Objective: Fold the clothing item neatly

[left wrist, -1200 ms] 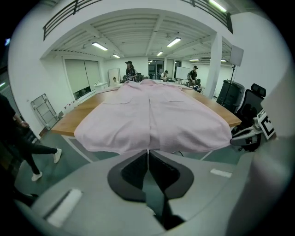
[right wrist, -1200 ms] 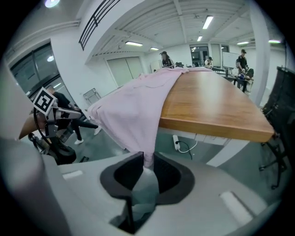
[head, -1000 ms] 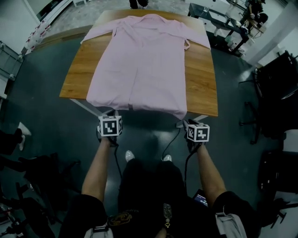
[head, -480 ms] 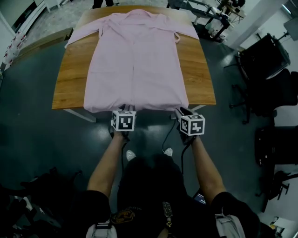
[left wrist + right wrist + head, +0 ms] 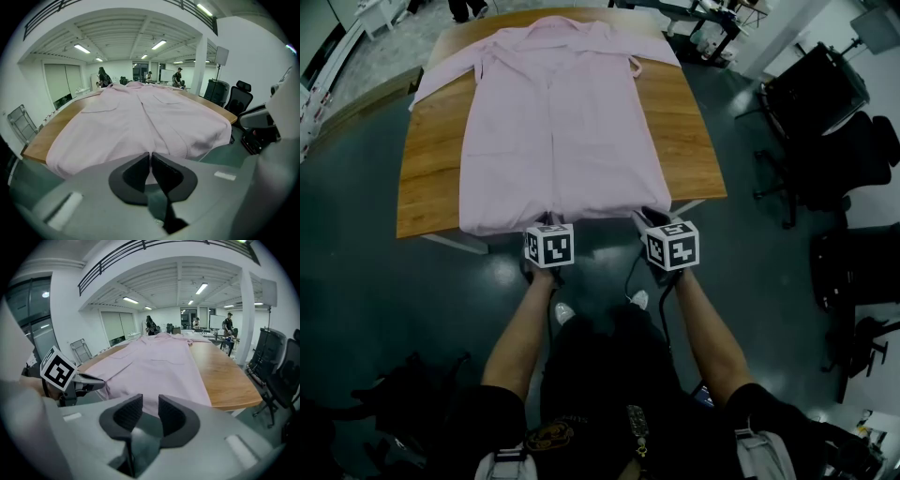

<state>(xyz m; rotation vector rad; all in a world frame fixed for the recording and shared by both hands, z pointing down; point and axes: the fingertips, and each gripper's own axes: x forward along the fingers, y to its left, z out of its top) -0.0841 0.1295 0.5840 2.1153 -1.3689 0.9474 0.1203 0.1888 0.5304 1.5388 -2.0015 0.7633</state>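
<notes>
In the head view, the pink garment point(image 5: 558, 122) is lying spread flat and lengthwise on the wooden table point(image 5: 689, 141), collar at the far end and hem hanging over the near edge. The left gripper point(image 5: 546, 225) is reaching the hem near its middle, and the right gripper point(image 5: 652, 220) is sitting at the hem's right corner. In the left gripper view, the left gripper point(image 5: 150, 157) has just been closing its jaws. They are now standing almost together, pinching the hem of the garment point(image 5: 140, 122), which is stretching away over the table point(image 5: 51, 129). In the right gripper view, the right gripper point(image 5: 150, 401) is holding its jaws partly apart and gripping nothing. The garment point(image 5: 159, 362) is lying just ahead of its tips on the table point(image 5: 225, 376), and the left gripper point(image 5: 96, 383) is showing at the hem farther left.
</notes>
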